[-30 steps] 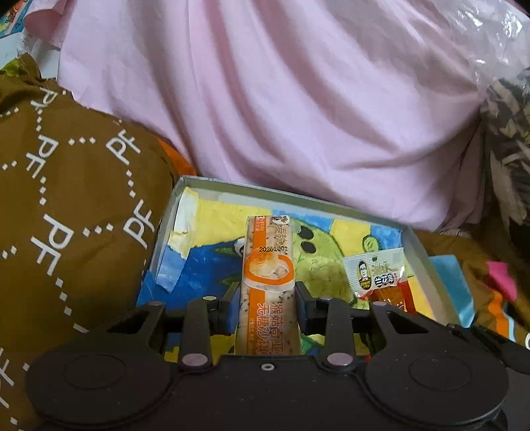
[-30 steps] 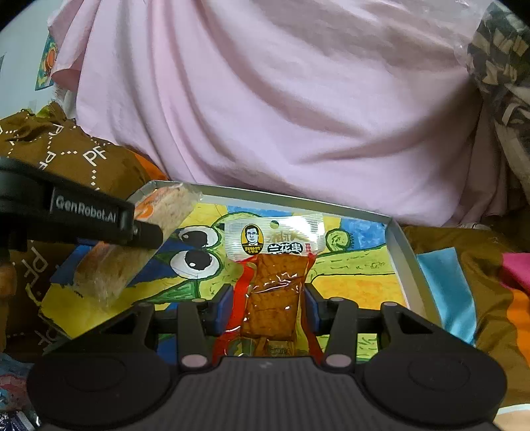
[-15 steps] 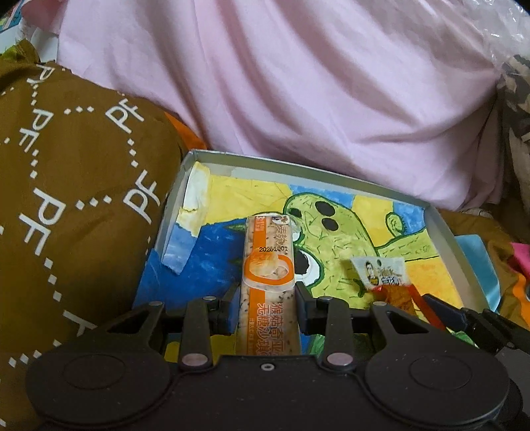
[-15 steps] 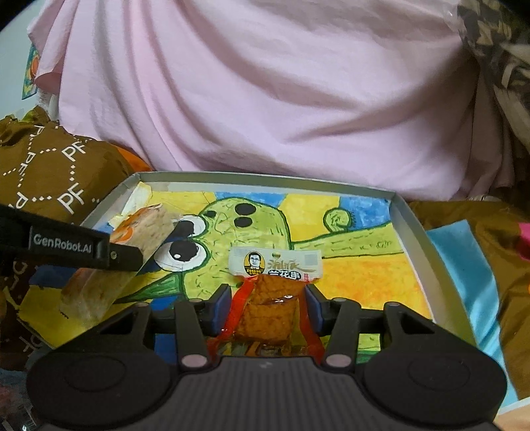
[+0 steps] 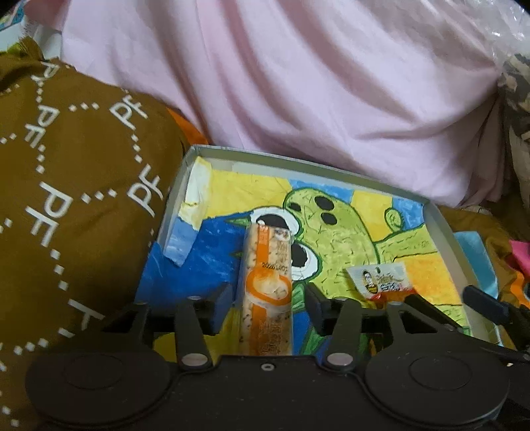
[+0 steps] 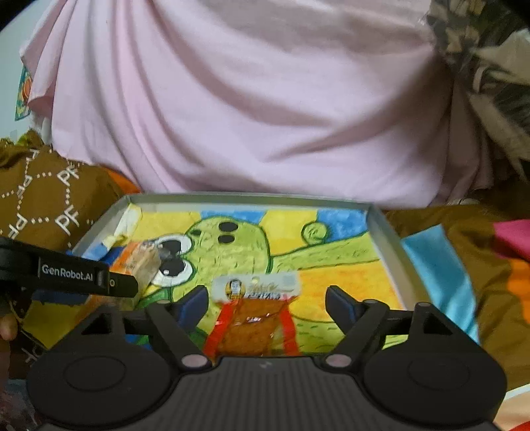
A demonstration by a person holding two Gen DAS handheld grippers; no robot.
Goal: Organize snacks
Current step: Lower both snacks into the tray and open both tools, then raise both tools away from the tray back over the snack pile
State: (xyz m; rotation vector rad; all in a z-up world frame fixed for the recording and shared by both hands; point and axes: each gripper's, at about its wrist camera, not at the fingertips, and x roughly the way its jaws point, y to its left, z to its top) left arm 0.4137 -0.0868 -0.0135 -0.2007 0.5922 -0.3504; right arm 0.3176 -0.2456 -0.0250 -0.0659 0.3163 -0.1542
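Both tongs have just been opening. Left tongs (image 5: 266,300) part-open around the orange snack bar (image 5: 267,291); right tongs (image 6: 266,303) wide, pads off the tofu packet (image 6: 253,318). Risk: careless withdrawal drags either snack out of the tray (image 6: 386,225).

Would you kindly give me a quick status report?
Left gripper and right gripper just opened. Snack bar and tofu packet lie released in the box lid. Nothing in the way.

soft, even indoor light, no hard shadows. both views bend strongly at the edges, with dark corners. the right wrist view is smeared by motion blur; the left is sharper. glare glints on the plastic bag (image 5: 503,30) top right.
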